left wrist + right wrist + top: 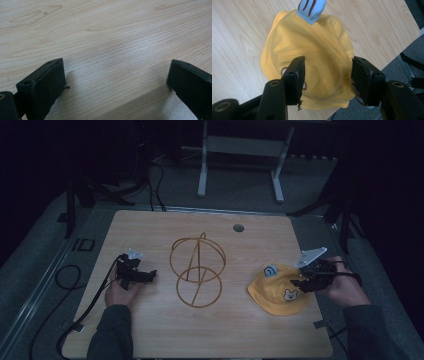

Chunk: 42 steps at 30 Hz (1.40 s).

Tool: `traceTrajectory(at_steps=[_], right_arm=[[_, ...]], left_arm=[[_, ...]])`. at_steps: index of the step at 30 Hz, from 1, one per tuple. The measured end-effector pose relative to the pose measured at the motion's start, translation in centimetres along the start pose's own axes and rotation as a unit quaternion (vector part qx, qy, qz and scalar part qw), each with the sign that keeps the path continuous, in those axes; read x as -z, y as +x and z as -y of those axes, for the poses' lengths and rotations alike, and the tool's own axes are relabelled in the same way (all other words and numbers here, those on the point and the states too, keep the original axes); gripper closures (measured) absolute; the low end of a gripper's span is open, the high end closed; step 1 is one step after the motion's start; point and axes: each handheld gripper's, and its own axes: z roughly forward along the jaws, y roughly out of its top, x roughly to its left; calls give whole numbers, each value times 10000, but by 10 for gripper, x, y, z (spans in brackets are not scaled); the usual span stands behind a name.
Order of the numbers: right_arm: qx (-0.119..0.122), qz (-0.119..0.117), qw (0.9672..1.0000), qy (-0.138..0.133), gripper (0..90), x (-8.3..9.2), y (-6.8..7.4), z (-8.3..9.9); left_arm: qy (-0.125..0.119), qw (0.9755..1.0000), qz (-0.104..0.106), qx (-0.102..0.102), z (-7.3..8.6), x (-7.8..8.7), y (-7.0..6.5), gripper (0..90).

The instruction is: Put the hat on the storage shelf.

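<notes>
Right tool [327,75] wide over yellow hat [312,55] (near table [150,330] edge); left tool [115,82] wide, bare wood around.

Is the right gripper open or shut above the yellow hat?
Open. The right gripper has its jaws spread apart, with the hat visible between them, not pinched.
</notes>
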Motion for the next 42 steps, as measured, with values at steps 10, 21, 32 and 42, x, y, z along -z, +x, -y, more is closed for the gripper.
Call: traceTrajectory(at_steps=[10, 21, 32, 42], right_arm=[[38, -270, 9992, 285, 443, -12, -16, -9], [-19, -500, 9970, 594, 396, -26, -24, -20], [5, -665, 9942, 847, 470, -40, -30, -19], [152, -857, 9915, 969, 568, -47, -30, -24]], left_arm=[[-1, 10000, -3, 4, 0, 0, 0, 20], [-1, 10000, 0, 1, 0, 0, 0, 20], [-1, 10000, 1, 0, 0, 0, 0, 20], [2, 10000, 1, -1, 0, 0, 0, 20]])
